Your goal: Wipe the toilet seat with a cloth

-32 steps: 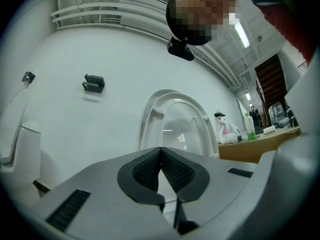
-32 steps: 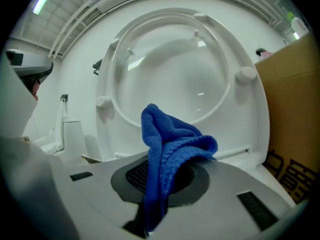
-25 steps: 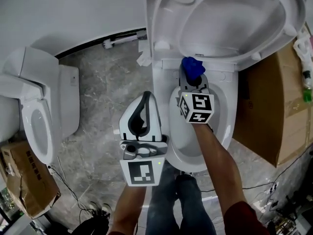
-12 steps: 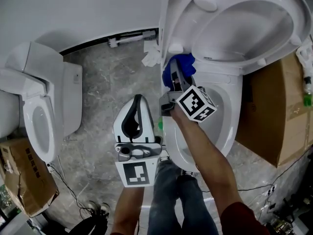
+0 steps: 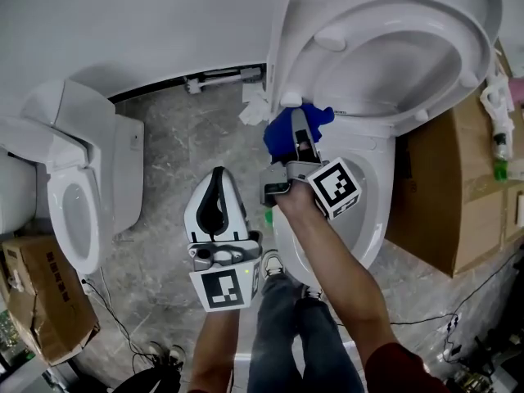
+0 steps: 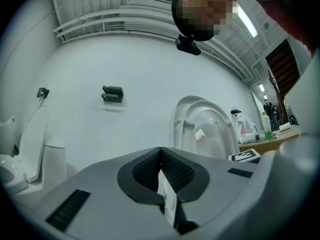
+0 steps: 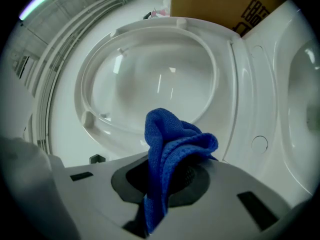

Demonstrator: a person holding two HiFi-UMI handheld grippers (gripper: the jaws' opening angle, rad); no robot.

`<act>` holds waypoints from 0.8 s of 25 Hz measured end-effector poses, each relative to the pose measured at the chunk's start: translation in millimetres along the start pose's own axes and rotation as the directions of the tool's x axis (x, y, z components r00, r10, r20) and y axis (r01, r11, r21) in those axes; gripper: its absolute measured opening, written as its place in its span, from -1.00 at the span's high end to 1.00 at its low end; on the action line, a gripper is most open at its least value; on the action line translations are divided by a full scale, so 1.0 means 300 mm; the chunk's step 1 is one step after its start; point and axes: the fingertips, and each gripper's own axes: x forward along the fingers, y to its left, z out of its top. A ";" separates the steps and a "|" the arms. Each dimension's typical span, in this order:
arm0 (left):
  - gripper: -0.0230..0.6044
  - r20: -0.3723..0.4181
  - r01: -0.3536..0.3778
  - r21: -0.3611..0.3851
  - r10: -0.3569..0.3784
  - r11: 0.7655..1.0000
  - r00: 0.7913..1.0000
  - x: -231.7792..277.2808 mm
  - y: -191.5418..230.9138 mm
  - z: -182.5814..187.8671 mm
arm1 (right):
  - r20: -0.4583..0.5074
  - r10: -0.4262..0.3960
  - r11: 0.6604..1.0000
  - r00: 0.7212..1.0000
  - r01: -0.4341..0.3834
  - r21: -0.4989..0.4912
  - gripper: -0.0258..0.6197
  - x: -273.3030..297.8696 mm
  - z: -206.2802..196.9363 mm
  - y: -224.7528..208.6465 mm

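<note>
1. Lately swung the right tongs [image 5: 300,137] off the back middle of the bowl [image 5: 372,195] toward the upper left of the head view, rolling them over on the way; now parked at the left hinge corner of the raised toilet seat [image 5: 315,72]
2. Nudged the left tongs [image 5: 217,178] a little leftward as well; pressed together on nothing, held at frame centre over the floor [image 5: 180,137], well apart from the seat
3. Points, at a guess, to a fresh stretch of wiping along the seat's left edge; cannot tell how much of the ring is done
4. Keeps the blue cloth [image 5: 282,133] pinched in the right tongs, touching or just beside the seat's lower left rim; cannot tell which
5. Runs the cloth's long axis along the tongs: bunched tuft poking past the tips toward the seat, thin tail trailing back between the pads; stands upright at lower centre of the right gripper view, tuft flopped rightward
</note>
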 end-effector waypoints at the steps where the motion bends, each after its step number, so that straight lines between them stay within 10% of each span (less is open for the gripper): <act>1: 0.88 0.004 0.000 0.002 0.000 1.000 1.000 0.000 0.001 0.020 | 0.004 -0.005 1.000 1.000 0.005 0.010 0.76 -0.007 0.004 0.009; 20: 0.88 0.073 0.003 0.016 -0.004 1.000 0.997 0.011 0.006 0.323 | 0.027 0.150 0.988 0.988 -0.151 0.019 0.75 -0.012 0.093 0.450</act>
